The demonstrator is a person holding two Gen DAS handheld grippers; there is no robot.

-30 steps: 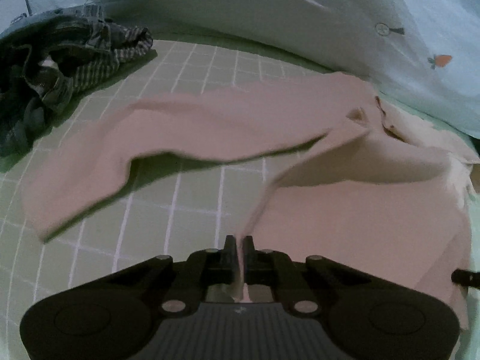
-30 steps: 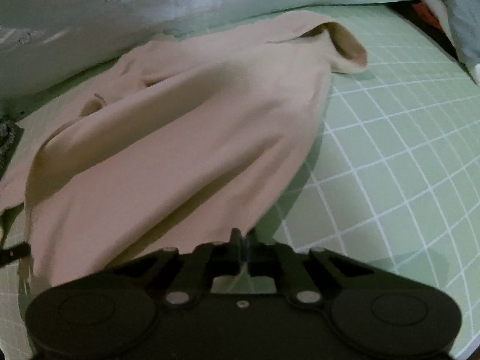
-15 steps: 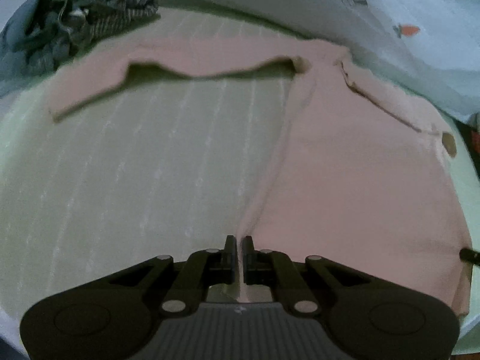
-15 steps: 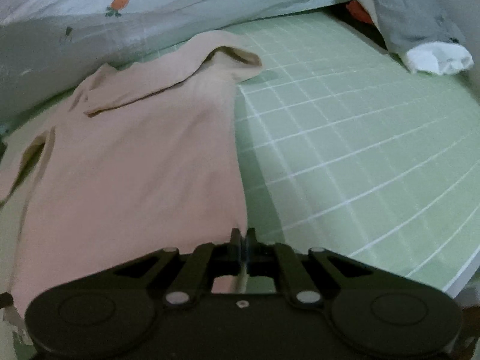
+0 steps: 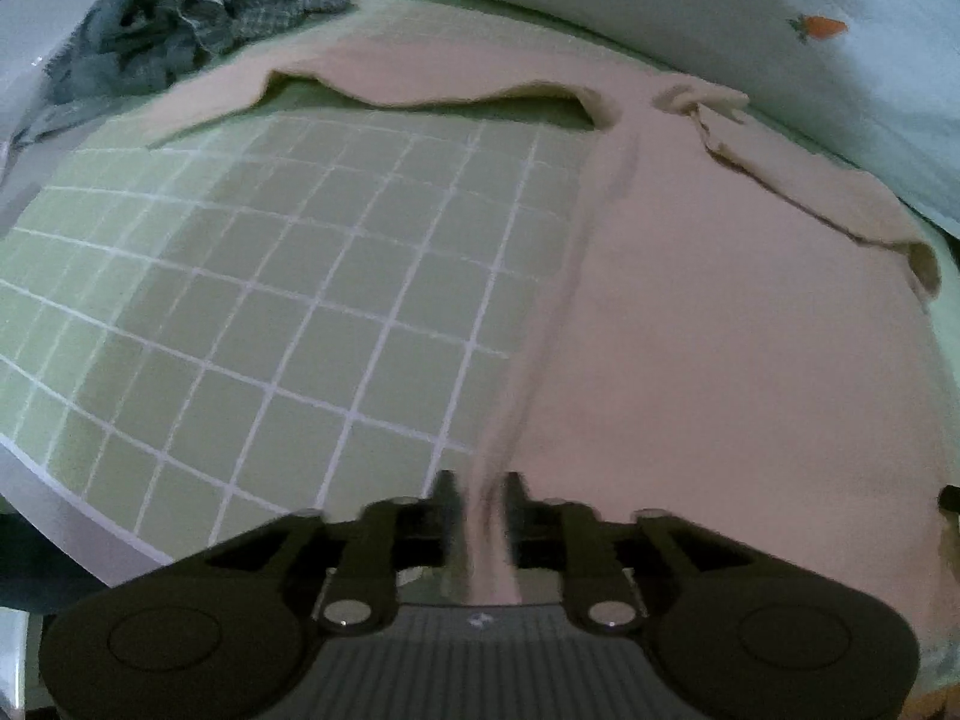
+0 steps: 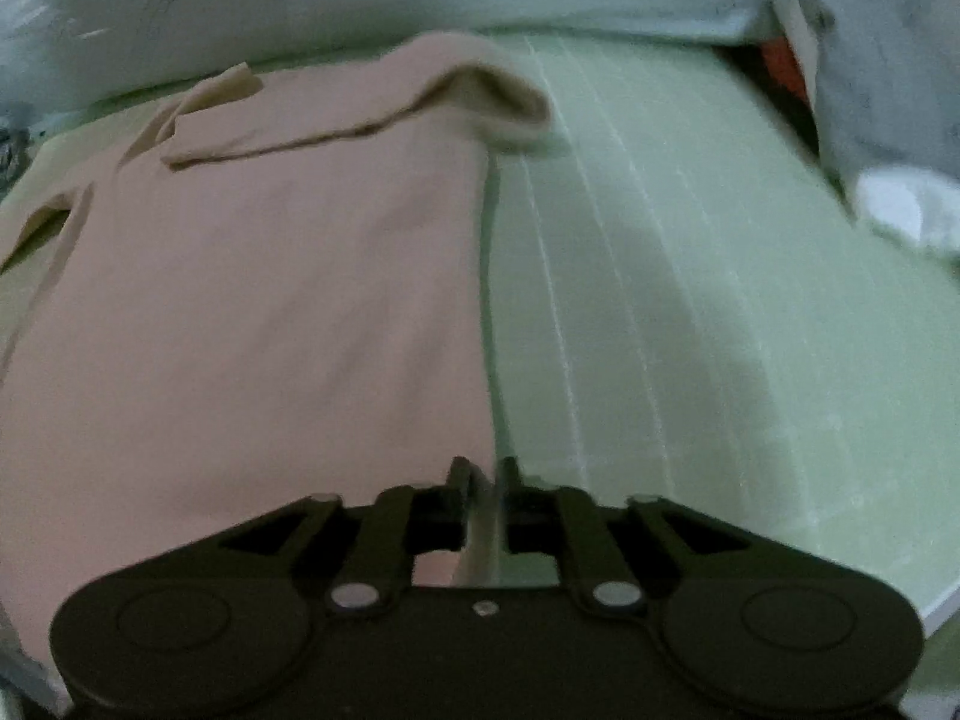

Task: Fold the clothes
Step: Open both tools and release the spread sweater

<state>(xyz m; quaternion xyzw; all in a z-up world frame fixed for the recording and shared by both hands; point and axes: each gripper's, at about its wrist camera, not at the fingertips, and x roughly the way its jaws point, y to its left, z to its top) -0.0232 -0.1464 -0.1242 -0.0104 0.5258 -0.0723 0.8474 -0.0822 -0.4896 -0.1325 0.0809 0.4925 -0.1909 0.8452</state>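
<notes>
On the green gridded mat (image 5: 252,312) we find the pink long-sleeved top (image 5: 720,330) spread flat, unfolded. Left gripper (image 5: 478,495) and right gripper (image 6: 485,480) have just been opening, hem corners loose between parted fingers. All folds remain.

Pale green mat (image 5: 288,276) with white grid lines covers the work surface; pink long-sleeved top (image 5: 720,312) lies spread flat on it, one sleeve stretched along the far edge; dark checked clothes (image 5: 198,18) heaped at far left corner; grey and white garment (image 6: 882,168) at right edge.
</notes>
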